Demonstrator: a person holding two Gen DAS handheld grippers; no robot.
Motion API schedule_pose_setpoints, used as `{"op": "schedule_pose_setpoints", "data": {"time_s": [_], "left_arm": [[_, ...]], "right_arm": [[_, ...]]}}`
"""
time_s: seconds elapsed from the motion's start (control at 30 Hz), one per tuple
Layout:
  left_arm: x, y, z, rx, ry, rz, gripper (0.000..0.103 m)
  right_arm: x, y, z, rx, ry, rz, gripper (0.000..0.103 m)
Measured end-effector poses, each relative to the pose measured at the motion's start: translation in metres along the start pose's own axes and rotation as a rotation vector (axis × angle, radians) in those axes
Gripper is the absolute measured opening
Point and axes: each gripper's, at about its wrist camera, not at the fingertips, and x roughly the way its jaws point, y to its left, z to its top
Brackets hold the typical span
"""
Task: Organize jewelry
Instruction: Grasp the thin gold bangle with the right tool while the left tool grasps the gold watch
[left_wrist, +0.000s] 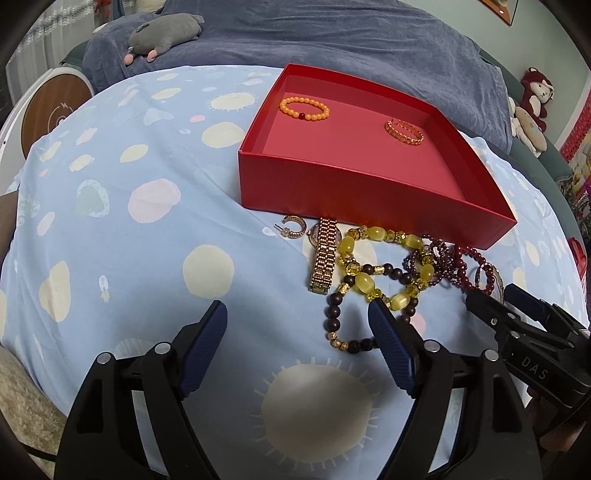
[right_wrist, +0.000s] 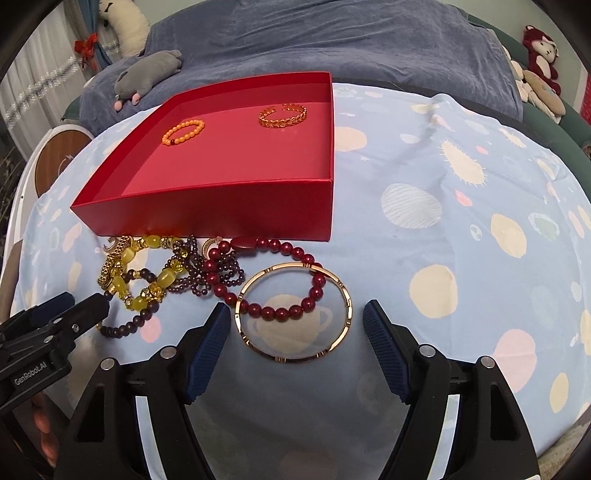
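two bracelets already lie in the red box (right_wrist: 229, 206); the right tool (right_wrist: 295, 325), its fingers apart, hovers over the gold bangle (right_wrist: 345, 295) on the bed; left tool (left_wrist: 297, 328) likewise spread; next, likely close on the bangle's rim.

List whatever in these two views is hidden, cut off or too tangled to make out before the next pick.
- Gold watch: left wrist view, its face lies mostly under the strap, unreadable.
- Gold bangle: left wrist view, mostly hidden behind the right gripper; whole in right wrist view.
- Dark purple beads: right wrist view, tangled; strand count unclear.
- Red box: its near wall hides the floor just behind it.
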Motion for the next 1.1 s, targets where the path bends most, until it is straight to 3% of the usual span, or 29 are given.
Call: {"op": "schedule_pose_setpoints", "data": {"time_s": [0.1, 0.53, 0.6, 0.77, 0.93, 1.0, 1.07, 1.1], "left_arm": [[0.001, -0.001, 0.001, 0.001, 0.000, 0.005, 0.075], [0.002, 0.001, 0.013, -0.009, -0.015, 0.006, 0.074], [0.005, 0.002, 0.017, -0.003, -0.017, 0.011, 0.069], [0.012, -0.002, 0.020, 0.044, -0.009, 0.007, 0.047], [0.015, -0.009, 0.018, 0.089, -0.022, 0.020, 0.040], [0.015, -0.011, 0.019, 0.098, -0.027, 0.018, 0.031], [0.015, -0.012, 0.018, 0.103, -0.027, 0.003, 0.015], [0.015, -0.012, 0.018, 0.106, -0.024, -0.003, 0.013]], "right_arm": [[0.000, 0.000, 0.001, -0.006, -0.007, -0.004, 0.061], [-0.016, -0.009, -0.002, 0.045, -0.032, 0.019, 0.061], [-0.017, -0.011, -0.001, 0.057, -0.035, 0.025, 0.061], [-0.019, -0.013, 0.000, 0.068, -0.046, 0.034, 0.061], [-0.018, -0.010, 0.000, 0.062, -0.045, 0.038, 0.061], [-0.018, -0.009, 0.000, 0.061, -0.046, 0.039, 0.061], [-0.018, -0.009, 0.000, 0.062, -0.048, 0.040, 0.061], [-0.019, -0.009, 0.000, 0.061, -0.049, 0.040, 0.061]]}}
